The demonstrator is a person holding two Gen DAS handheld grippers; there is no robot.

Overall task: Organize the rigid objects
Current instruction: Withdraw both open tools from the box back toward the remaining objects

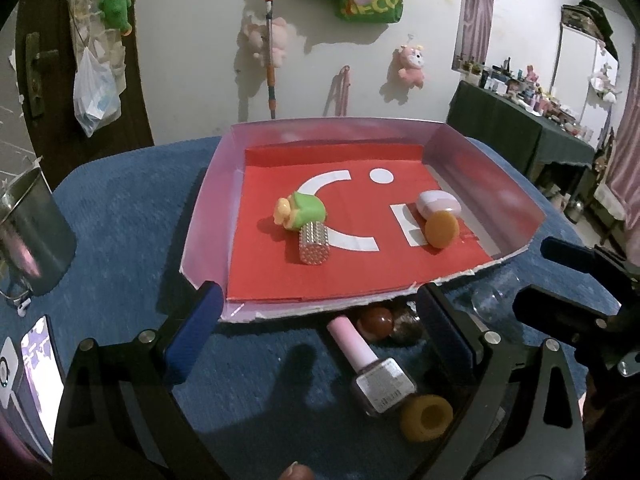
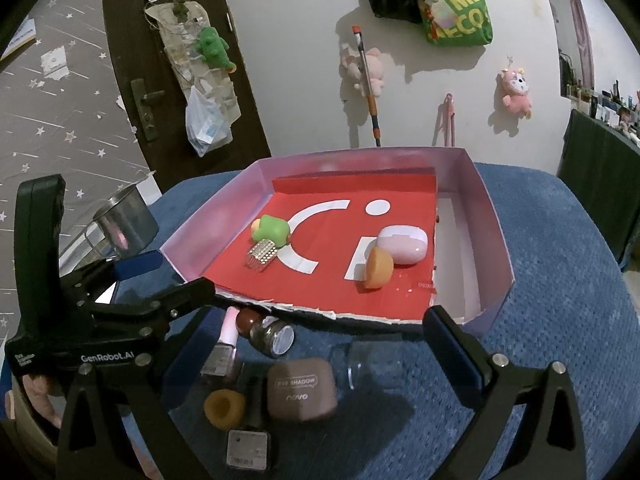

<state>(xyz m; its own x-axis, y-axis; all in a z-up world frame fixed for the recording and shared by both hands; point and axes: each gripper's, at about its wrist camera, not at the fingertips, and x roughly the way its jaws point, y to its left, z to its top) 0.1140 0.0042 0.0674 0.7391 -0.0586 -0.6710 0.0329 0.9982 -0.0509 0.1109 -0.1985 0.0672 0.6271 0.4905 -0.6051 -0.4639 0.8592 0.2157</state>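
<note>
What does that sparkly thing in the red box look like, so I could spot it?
Find the box with the red floor on the blue cloth. On its left side lies a green toy; the studded cylinder lies touching it, nearer the box's open edge. It alone is silver and covered in shiny beads.

Both claws hang side by side, the left claw and right claw each spread wide, gripping nothing.

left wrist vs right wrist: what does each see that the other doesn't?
Left wrist only: lit phone screen at its left edge. Right wrist only: brown square eye-shadow case and a second square-capped bottle. Both: red-lined cardboard tray holding green toy, rhinestone cylinder, pink case and orange disc; pink-capped nail polish bottle; yellow foam ring.
</note>
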